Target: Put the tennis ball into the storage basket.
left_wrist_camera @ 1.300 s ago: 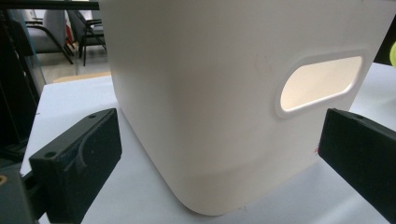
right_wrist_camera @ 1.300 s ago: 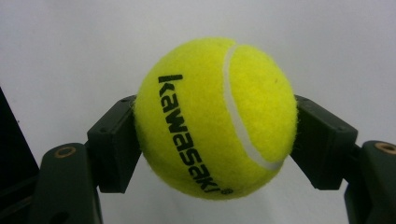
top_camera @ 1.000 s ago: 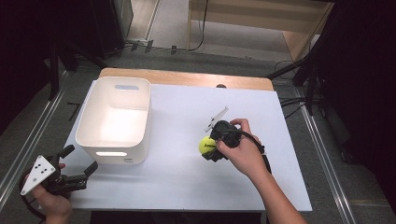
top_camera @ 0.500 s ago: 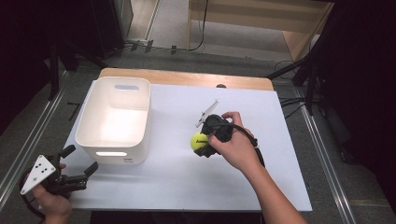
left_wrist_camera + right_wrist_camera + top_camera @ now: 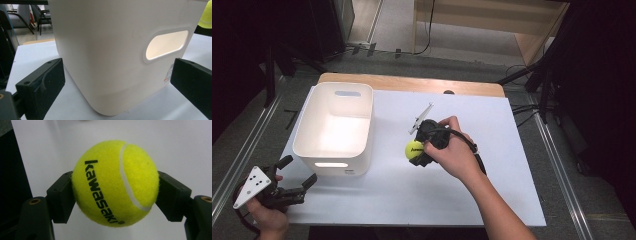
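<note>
Overhead light, bright on the white table; surroundings dark, near black at both sides of the high view. White bin glows inside, floor blown out; its handle slot shines in the left gripper view. Soft shadows only. High view slightly soft. Tennis ball sharp, evenly lit, felt visible. Near jaws in both gripper views blurred, edges stretched.

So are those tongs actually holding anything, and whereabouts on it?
The right tongs grip a yellow tennis ball, their pads pressing on its two opposite sides at the widest part. The left tongs stand open and hold nothing, near the white bin.
</note>
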`<state>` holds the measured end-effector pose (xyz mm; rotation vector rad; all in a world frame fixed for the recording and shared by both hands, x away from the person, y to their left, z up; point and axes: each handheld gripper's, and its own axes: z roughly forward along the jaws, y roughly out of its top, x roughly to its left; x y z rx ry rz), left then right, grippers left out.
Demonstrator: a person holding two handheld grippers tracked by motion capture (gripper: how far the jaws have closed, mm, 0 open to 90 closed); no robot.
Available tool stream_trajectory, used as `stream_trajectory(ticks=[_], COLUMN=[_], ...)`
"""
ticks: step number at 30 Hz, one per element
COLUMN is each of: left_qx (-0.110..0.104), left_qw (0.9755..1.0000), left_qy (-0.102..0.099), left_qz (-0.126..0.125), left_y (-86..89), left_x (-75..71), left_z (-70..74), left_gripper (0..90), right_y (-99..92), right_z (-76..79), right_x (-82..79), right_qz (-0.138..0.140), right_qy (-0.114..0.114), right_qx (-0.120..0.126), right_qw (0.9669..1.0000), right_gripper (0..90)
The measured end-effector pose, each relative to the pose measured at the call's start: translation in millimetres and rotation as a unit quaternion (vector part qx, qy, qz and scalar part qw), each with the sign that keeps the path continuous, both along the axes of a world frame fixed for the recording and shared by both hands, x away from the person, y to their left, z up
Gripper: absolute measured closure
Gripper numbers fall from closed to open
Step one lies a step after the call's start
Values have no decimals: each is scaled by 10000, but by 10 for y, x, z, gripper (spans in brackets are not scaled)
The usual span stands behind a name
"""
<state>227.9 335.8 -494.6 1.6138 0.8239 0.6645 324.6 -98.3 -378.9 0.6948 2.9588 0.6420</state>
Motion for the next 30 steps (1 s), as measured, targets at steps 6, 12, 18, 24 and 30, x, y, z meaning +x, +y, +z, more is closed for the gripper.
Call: stream_trajectory(ticks=[6,12,18,24,30], left_qx=[18,37,96,81,108], left_qw=[10000,10000,9999,10000,9999], left_qy=[0,9,5,16,10], left_qz=[-28,-34,-48,-49,-61], left_y=[-3,-8,-20,-19,-18], left_x=[5,7,8,7,11], left_z=[0,-1,-2,-2,-2], left_gripper=[0,0,0,0,0], right_y=[55,133,210,288,368], right_z=[45,96,130,171,215], right_x=[16,29,49,76,90], right_qz=[4,88,160,275,341], right_qy=[-13,-26,-52,-97,-86], right_qx=[48,48,83,63,98], right_qw=[10000,9999,9998,9996,9993], right_gripper=[236,235,236,236,236])
